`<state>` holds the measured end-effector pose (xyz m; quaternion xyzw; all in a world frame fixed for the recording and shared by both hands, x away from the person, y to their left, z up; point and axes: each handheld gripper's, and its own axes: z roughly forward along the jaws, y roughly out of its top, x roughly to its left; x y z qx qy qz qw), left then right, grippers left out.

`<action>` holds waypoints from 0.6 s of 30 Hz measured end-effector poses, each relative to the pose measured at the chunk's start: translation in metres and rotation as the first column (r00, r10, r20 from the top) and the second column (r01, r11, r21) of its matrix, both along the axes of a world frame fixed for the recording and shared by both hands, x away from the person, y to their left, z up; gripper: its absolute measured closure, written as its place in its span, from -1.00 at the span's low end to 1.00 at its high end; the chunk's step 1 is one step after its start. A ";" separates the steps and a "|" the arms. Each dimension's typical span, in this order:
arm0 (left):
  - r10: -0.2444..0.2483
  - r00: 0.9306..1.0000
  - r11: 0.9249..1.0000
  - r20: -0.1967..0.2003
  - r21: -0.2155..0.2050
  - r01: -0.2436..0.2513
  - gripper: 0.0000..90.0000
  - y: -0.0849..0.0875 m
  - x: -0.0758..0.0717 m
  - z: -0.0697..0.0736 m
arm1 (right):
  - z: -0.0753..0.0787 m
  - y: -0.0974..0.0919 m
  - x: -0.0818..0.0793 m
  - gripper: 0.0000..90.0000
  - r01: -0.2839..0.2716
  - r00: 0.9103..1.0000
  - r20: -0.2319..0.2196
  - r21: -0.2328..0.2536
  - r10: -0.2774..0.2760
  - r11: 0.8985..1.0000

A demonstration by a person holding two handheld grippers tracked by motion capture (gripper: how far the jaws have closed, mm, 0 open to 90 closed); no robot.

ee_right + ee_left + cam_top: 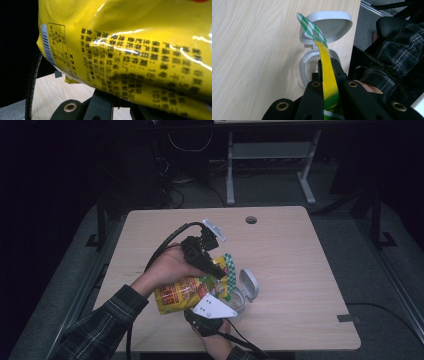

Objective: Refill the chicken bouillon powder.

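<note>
Pale wood table point(300, 270), round cable hole point(251, 219) near its far edge. Small dark tab point(348, 318) at the near right edge. Grey floor point(380, 285) around it. Behind, a white metal frame point(270, 155) and loose cables point(175, 185) in shadow.

a light wooden table point(300, 250) with a pale grain stood on dark metal legs over a grey floor point(350, 225). a round cable hole point(251, 219) sat near its far edge, and a small dark tab point(347, 318) lay at its near right edge. a clear container point(312, 66) rested directly on the top, its grey hinged lid point(332, 22) swung open and standing up behind it.
</note>
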<state>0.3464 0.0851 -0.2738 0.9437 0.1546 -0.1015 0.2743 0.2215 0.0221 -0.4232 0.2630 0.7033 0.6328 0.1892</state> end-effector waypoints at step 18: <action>0.010 1.000 1.000 -0.011 0.021 -0.010 1.00 -0.004 0.000 0.000 | 0.001 -0.001 -0.001 1.00 -0.008 1.000 -0.003 0.019 0.008 1.000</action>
